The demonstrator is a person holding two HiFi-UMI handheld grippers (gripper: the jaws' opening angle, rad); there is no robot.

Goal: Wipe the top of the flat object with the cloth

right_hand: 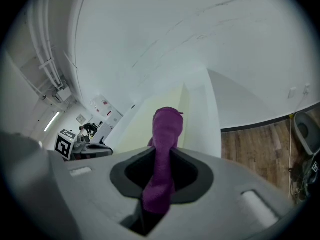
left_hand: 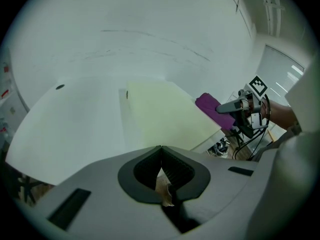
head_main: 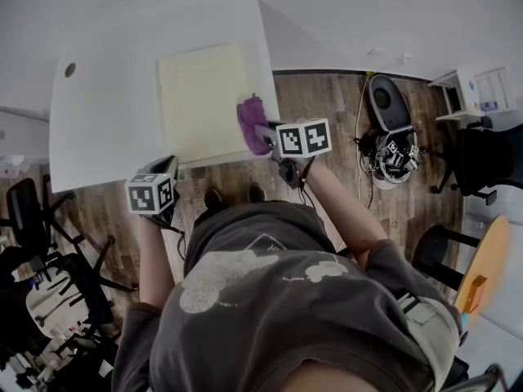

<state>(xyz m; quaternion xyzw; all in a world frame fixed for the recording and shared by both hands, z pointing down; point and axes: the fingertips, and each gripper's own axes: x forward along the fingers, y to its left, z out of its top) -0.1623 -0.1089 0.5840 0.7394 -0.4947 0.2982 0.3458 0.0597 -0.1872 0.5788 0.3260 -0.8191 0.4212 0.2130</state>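
Observation:
A pale yellow flat board (head_main: 204,100) lies on the white table (head_main: 106,121). My right gripper (head_main: 263,133) is shut on a purple cloth (head_main: 252,121), which hangs over the board's near right corner. In the right gripper view the cloth (right_hand: 165,134) rises from between the jaws toward the board (right_hand: 170,101). My left gripper (head_main: 167,170) is held off the table's near edge, left of the board, jaws together with nothing in them. From the left gripper view the board (left_hand: 165,116) and the cloth (left_hand: 212,106) lie ahead.
A small dark hole (head_main: 70,69) marks the table's far left. Wooden floor (head_main: 343,113) lies to the right, with a round grey device (head_main: 391,104) and tangled cables. Office chairs (head_main: 41,243) stand at the left, and a white shelf unit (head_main: 478,88) at the far right.

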